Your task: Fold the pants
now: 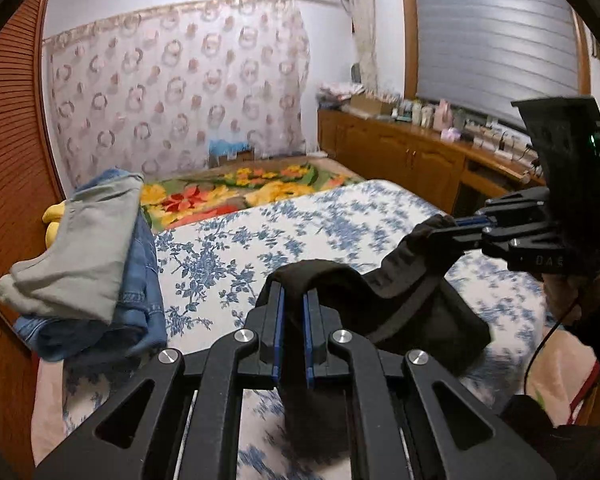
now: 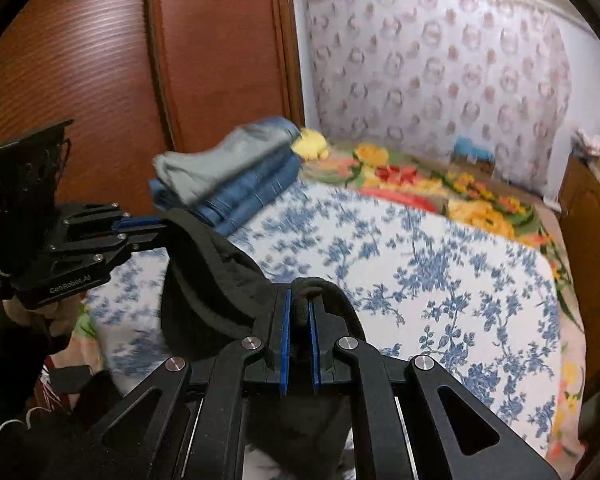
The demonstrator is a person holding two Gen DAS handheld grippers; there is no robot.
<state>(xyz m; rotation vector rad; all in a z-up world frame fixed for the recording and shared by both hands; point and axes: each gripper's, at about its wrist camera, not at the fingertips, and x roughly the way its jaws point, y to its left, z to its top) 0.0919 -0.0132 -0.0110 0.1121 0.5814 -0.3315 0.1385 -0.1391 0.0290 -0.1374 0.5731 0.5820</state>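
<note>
Black pants point(image 1: 384, 300) hang between my two grippers above the blue-flowered bedsheet point(image 1: 284, 232). My left gripper point(image 1: 294, 292) is shut on one edge of the black pants, with cloth draped over its fingertips. My right gripper point(image 1: 452, 228) is shut on the other edge, up and to the right. In the right wrist view, my right gripper point(image 2: 300, 300) pinches the black pants point(image 2: 216, 280), and my left gripper point(image 2: 160, 228) holds them at the left. The cloth sags between the two grippers.
A stack of folded jeans with grey pants on top point(image 1: 96, 256) lies at the bed's left edge by the wooden wardrobe point(image 1: 12, 168). A flowered blanket point(image 1: 240, 188) covers the bed's far end. A wooden cabinet point(image 1: 412, 156) with small items stands at the right.
</note>
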